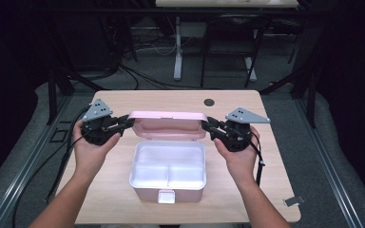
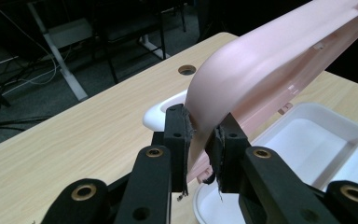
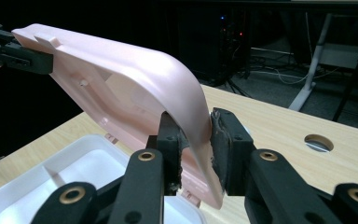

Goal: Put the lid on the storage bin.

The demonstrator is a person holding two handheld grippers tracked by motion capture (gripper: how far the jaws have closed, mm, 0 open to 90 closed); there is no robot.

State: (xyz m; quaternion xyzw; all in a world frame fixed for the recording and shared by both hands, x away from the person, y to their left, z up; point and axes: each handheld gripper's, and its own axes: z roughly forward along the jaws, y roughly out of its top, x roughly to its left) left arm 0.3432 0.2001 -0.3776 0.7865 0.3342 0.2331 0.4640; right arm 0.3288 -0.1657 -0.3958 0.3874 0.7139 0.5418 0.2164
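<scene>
Step in hand, as judged: swinging the pink lid (image 1: 167,124) of the lunch box (image 1: 168,172) on its rear hinge, with one gripper at each end.

The left gripper (image 1: 125,122) has its fingers (image 2: 176,135) clamped on the lid's left end. The right gripper (image 1: 208,124) has its fingers (image 3: 227,140) clamped on the lid's right end. In the left gripper view the pads appear to press on the plastic, though a slight gap at one pad cannot be ruled out.

To do the step well, move both hands at the same rate so the lid does not twist. Keep the arc centred on the hinge line. Do not lift the box off the surface (image 1: 104,190).

The box sits near the centre of the surface, its latch tab (image 1: 166,196) facing the near edge. The lid stands raised at the box's far side, inner face toward the near side. Its long axis runs left to right.
</scene>
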